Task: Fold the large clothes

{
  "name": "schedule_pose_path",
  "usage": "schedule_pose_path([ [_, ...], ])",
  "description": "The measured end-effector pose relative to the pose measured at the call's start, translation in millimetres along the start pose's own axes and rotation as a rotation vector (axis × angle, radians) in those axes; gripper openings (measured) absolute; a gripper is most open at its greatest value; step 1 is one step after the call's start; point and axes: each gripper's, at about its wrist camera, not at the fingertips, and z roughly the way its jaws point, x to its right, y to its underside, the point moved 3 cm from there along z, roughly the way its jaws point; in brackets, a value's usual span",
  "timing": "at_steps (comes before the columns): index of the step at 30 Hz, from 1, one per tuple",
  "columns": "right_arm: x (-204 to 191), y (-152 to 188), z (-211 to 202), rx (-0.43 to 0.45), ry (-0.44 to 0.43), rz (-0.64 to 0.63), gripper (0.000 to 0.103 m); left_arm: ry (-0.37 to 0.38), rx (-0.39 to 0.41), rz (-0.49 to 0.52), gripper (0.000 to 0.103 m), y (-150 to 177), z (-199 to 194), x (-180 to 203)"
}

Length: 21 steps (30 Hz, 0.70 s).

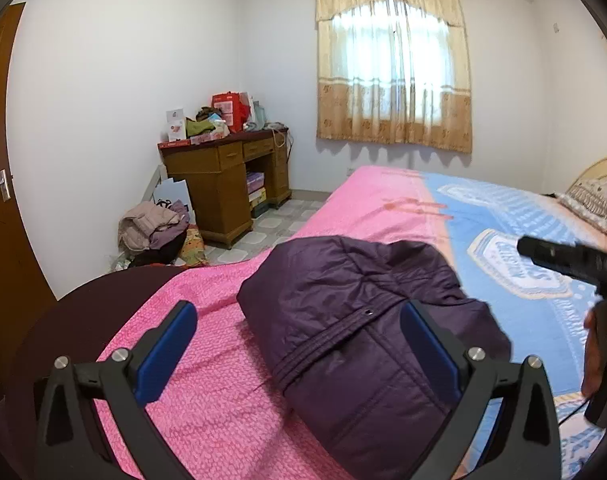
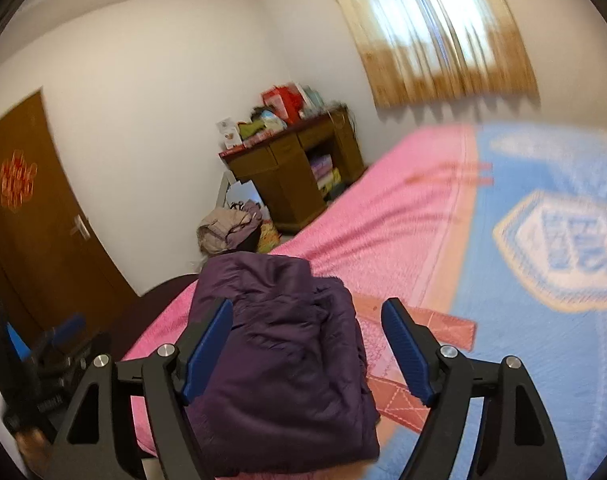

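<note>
jacket [image 1: 367,320] folded on bed [image 1: 207,400] | left gripper [image 1: 299,340] released | right gripper [image 2: 307,344] released | blanket print unreadable

Bed [image 1: 223,380] under pink-and-blue blanket [image 1: 515,320], folded purple jacket [image 1: 363,320] on top.

one folded purple jacket [image 1: 367,320] on one bed [image 1: 207,400]. two claws: left claw [image 1: 299,344], right claw [image 2: 307,348], each with two blue pads. one wooden table [image 1: 223,172] by the wall, one curtained window [image 1: 391,68], one brown door [image 2: 35,208], one heap of clothes [image 1: 151,228] on the floor.
</note>
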Motion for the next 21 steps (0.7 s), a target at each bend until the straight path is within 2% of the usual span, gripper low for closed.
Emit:
schedule_pose_path([
  [10,-41,14,-38,0.029,0.012,-0.119,0.079,0.017,0.045,0.003,0.103,-8,-17,5],
  [21,-57,13,-47,0.049,-0.012,-0.154,0.079,0.020,0.057,0.014,0.103,-5,-21,9],
])
